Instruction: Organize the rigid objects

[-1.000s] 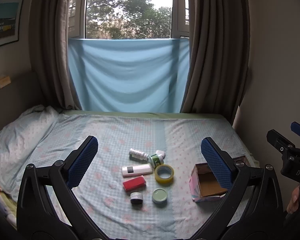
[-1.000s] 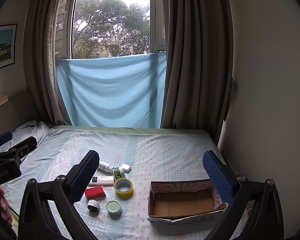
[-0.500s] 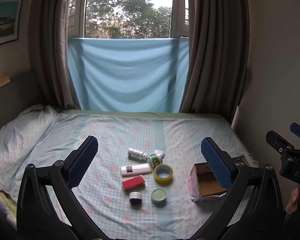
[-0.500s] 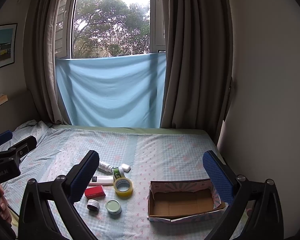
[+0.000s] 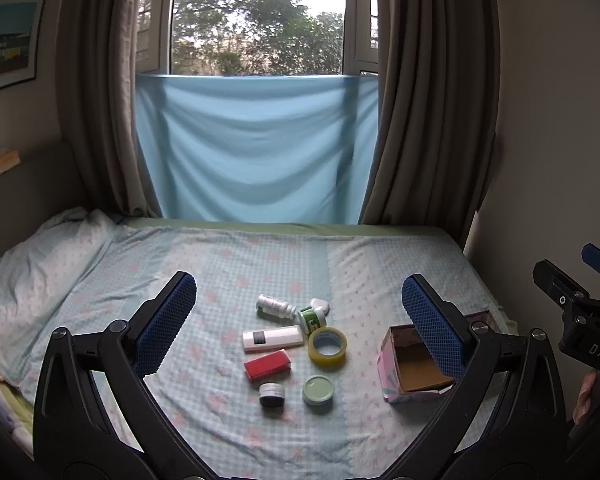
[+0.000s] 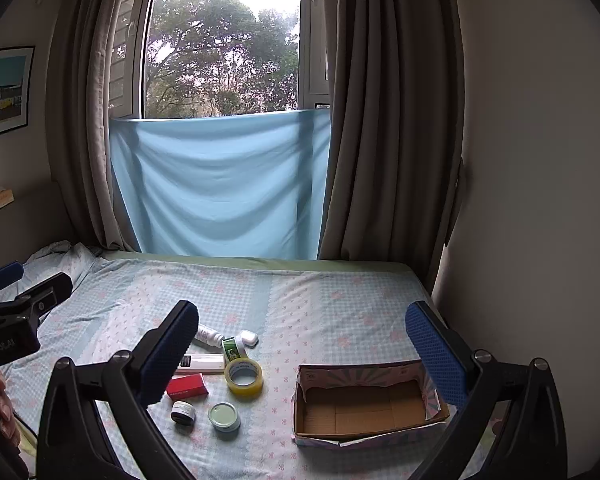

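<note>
Both grippers hover above the bed w/ jaws spread wide, nothing held: left gripper (image 5: 298,320) frames the cluster of small items; right gripper (image 6: 302,350) sits over the gap btwn cluster and box.

Items lie lower centre of the left view on the checked blue-pink bedsheet (image 5: 228,264), none in the box yet. Open pink cardboard box (image 5: 414,368) is lower right, empty as far as visible.

- Yellow roll of clear tape (image 5: 327,346), lying flat: light, stiff ring; probably best pinched across the wall, one pad inside the hole.
- Red rectangular carton (image 5: 267,365): light, flat sides, easy grip across the short width.
- White flat tube-like pack (image 5: 273,337): long; take mid-length so it won't tip.
- Pale green round tin (image 5: 318,389) and small dark jar w/ white lid (image 5: 271,395): low, smooth, likely slippery; grip across the diameter.
- White pill bottle on its side (image 5: 274,306) and green-labelled small bottle (image 5: 312,318), touching or nearly so: may roll. Small white case (image 5: 320,304) just behind them.

Soft mattress gives under pressure, so pressing down could tilt things.
</note>
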Motion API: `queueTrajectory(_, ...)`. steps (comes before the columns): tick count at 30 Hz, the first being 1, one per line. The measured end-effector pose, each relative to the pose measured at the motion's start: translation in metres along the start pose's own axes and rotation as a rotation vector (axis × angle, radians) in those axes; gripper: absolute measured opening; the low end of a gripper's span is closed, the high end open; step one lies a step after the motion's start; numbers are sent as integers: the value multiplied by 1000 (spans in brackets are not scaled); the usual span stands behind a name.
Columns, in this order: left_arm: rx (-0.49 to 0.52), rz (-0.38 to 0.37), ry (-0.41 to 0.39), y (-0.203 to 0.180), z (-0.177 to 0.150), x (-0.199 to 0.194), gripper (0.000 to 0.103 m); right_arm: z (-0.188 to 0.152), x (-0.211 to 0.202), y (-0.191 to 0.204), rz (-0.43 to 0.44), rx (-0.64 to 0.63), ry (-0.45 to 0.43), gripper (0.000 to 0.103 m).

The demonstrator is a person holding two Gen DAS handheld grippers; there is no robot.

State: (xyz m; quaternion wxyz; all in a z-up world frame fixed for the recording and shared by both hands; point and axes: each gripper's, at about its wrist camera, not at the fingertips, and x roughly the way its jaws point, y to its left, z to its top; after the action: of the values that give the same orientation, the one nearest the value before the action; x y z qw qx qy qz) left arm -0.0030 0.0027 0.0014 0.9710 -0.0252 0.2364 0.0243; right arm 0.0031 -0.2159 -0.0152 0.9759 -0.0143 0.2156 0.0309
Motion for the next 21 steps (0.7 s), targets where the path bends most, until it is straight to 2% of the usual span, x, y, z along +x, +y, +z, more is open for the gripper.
queueTrajectory(15, -9, 11, 10, -2, -3, 7, 102, -3, 4, -2, -11, 8, 7, 103)
queueTrajectory(21, -13, 9, 60, 5, -9, 18, 102, -3, 11, -2, 15, -14, 47, 103)
